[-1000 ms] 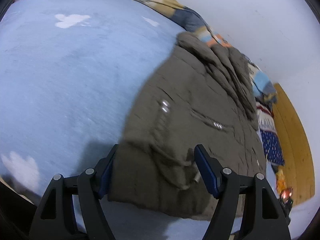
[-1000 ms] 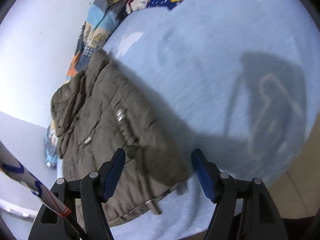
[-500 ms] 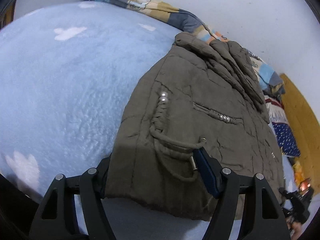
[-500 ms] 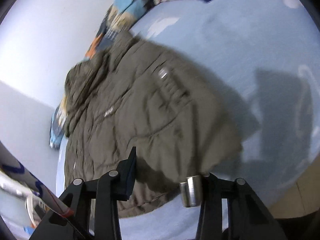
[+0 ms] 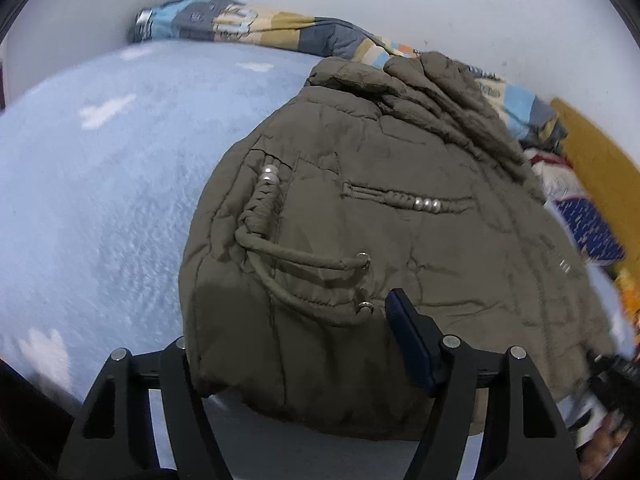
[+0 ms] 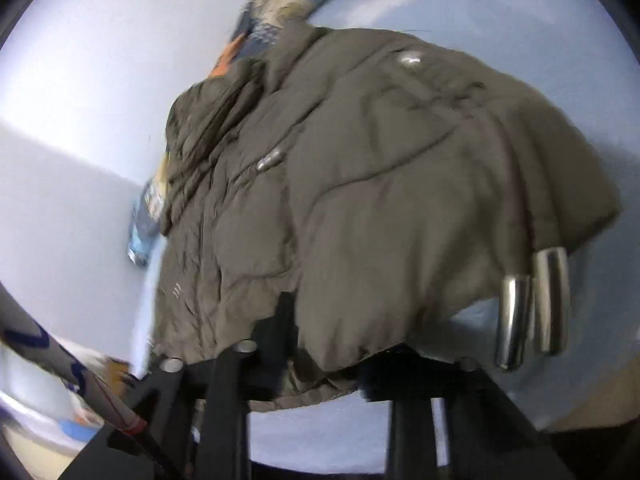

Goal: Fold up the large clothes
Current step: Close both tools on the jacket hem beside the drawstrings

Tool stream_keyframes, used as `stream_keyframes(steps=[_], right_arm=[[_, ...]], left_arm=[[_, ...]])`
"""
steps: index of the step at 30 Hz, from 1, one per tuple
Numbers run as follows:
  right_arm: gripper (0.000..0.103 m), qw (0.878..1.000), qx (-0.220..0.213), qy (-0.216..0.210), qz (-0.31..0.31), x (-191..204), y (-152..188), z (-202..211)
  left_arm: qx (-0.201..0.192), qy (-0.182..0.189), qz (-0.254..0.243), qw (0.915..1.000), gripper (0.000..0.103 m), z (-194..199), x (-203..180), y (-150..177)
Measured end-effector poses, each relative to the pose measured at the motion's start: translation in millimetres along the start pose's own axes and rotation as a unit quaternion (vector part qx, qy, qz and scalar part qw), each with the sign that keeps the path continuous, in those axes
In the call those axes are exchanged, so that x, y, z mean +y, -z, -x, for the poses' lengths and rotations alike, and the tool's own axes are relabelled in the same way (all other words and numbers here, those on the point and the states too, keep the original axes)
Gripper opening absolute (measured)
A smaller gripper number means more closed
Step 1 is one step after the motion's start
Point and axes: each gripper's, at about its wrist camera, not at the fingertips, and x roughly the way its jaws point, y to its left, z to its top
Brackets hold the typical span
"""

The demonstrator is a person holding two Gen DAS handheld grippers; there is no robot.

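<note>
Surface: pale blue bed (image 5: 120,208) | On it: olive padded jacket (image 5: 380,220), centre-right | Patterned bedding (image 5: 248,24), upper edge

Left gripper (image 5: 296,344): black angular arms, silver rivets, blue pads lining its jaws.

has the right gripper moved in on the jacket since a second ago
Yes. The right gripper has moved onto the jacket's near hem, jaws just closing on its fabric.
</note>
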Motion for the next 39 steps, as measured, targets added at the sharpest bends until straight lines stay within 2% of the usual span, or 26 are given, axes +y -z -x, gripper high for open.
stream_keyframes(steps=[3,6,11,32,37,39], right_arm=[[0.019,0.996,-0.022,0.050,0.065,17,0,1],[0.020,0.990,-0.012,0.089,0.110,26,4,-11],[0.024,0.994,-0.003,0.078,0.081,15,1,-17],[0.025,0.991,-0.009,0.087,0.097,18,4,-16],[0.025,0.992,-0.004,0.085,0.089,16,1,-17],[0.025,0.992,-0.003,0.086,0.090,17,1,-18]], left_arm=[[-0.009,-0.034,-0.037,0.9987,0.070,-5,-11,5],[-0.018,-0.062,-0.068,0.9956,0.071,-9,-20,10],[-0.020,-0.070,-0.070,0.9949,0.074,-11,-19,12],[-0.018,-0.089,-0.092,0.9916,0.076,-11,-25,14],[-0.019,-0.090,-0.098,0.9910,0.075,-10,-26,14],[-0.020,-0.089,-0.105,0.9903,0.071,-9,-28,15]])
